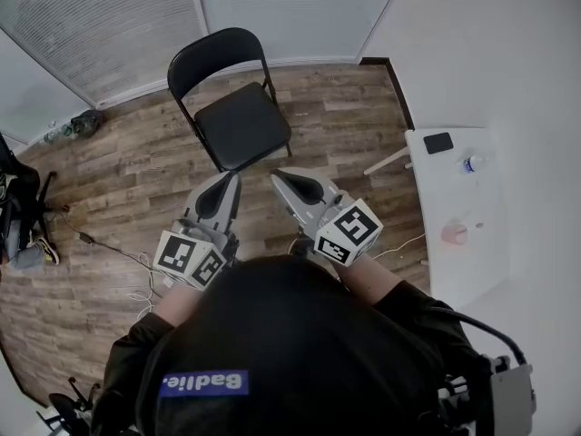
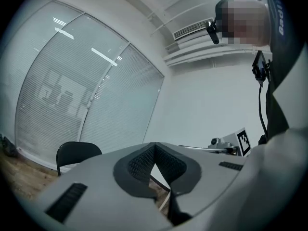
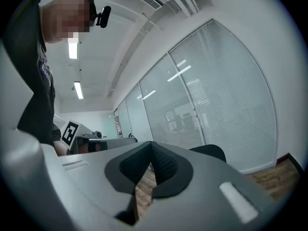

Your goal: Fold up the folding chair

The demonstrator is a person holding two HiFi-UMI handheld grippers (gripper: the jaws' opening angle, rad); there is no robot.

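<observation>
The folding chair (image 1: 238,107) stands fully open on the wooden floor (image 1: 118,180), straight in front of the person, with its seat flat and its backrest on the side of the window blinds (image 1: 100,25). The left gripper (image 1: 233,177) and the right gripper (image 1: 276,176) are held side by side before the body, level, with their tips leaning a little toward each other and aimed at the chair. On both grippers the jaws are pressed together, pad against pad, and nothing is between them. Neither one touches the chair; in both gripper views the backrest shows only in the distance. This looks to me like a ready position: the hands are centred on the chair so each can go to its own side. The fold is not yet begun, and the jaws must open before they can take the seat or frame. A white table (image 1: 454,271) stands at the right, well apart from the chair.
</observation>
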